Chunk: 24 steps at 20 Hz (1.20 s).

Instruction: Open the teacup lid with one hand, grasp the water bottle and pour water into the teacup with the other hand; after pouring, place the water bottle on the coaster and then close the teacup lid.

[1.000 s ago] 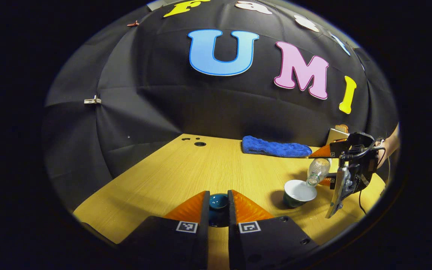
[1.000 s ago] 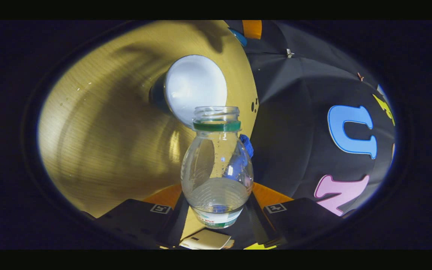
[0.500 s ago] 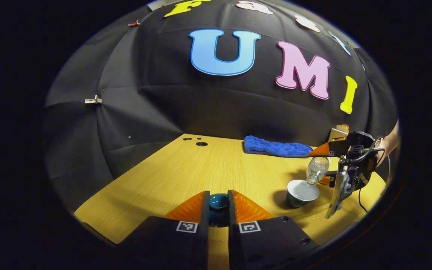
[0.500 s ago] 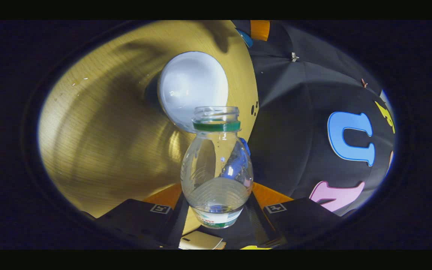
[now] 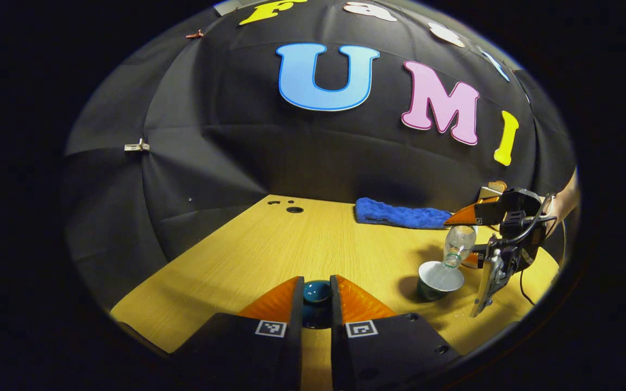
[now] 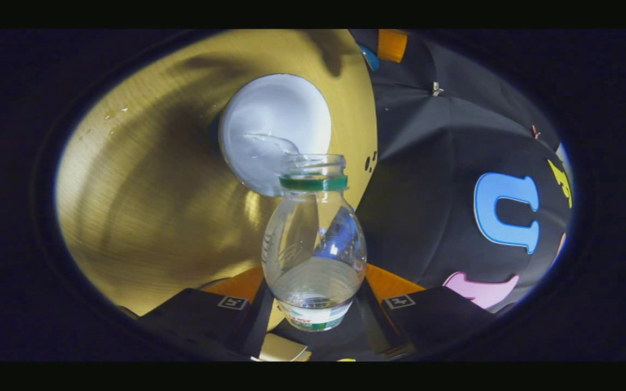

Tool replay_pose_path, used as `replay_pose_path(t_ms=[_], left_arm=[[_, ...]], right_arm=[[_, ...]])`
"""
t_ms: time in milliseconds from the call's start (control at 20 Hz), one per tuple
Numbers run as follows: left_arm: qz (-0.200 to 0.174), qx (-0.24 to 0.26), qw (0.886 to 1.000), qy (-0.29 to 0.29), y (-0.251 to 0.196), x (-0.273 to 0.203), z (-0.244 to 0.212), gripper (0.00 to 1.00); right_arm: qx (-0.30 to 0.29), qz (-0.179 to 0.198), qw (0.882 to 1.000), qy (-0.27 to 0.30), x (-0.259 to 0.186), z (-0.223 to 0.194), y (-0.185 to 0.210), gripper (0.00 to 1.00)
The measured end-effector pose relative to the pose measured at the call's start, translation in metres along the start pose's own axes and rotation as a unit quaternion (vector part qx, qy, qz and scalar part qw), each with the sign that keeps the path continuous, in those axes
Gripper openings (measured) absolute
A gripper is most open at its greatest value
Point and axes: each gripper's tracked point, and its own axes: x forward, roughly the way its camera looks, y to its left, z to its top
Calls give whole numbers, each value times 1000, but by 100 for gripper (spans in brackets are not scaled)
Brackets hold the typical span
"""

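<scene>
2 grippers: both clamped on something
Left gripper (image 5: 316,296): orange fingers pressed on the dark teal teacup lid (image 5: 316,292), held above the wooden table (image 5: 269,255)
Right gripper (image 6: 313,293): fingers closed on the water bottle (image 6: 314,255) — tipped neck-down, green ring at the mouth
Teacup (image 5: 439,278): lid off, white inside, on the table's right side — bottle mouth over its rim, water spilling in
Blue cloth (image 5: 400,215): at the table's far edge

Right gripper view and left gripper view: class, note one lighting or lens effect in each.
Right gripper view: bright glare whitens the teacup bowl, and the water bottle warps what lies behind it. Left gripper view: the fisheye bows the table edges, and the teacup casts a soft shadow.
</scene>
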Motion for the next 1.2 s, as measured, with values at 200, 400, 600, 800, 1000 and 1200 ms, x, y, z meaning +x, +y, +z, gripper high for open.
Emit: replay_pose_path(t_ms=[200, 400, 600, 800, 1000, 1200], left_arm=[[-1, -1, 1000, 1, 1, -1, 0, 25], [-1, -4, 1000, 0, 1, -3, 1, 25], [-1, -2, 1000, -3, 2, -5, 3, 25], [-1, -1, 1000, -3, 2, -7, 4, 26], [4, -1, 1000, -8, 2, -10, 7, 25], [4, -2, 1000, -11, 2, -13, 8, 25]], right_arm=[[-13, -2, 1000, -3, 0, 1, -4, 75], [-30, 0, 1000, 0, 0, -1, -5, 71], [-34, 2, 999, 6, 0, -4, -7, 71], [-44, -2, 999, 4, -1, -2, -8, 71], [-69, -13, 997, 3, -1, -1, -12, 75], [-97, -21, 995, 4, -1, 0, -19, 75]])
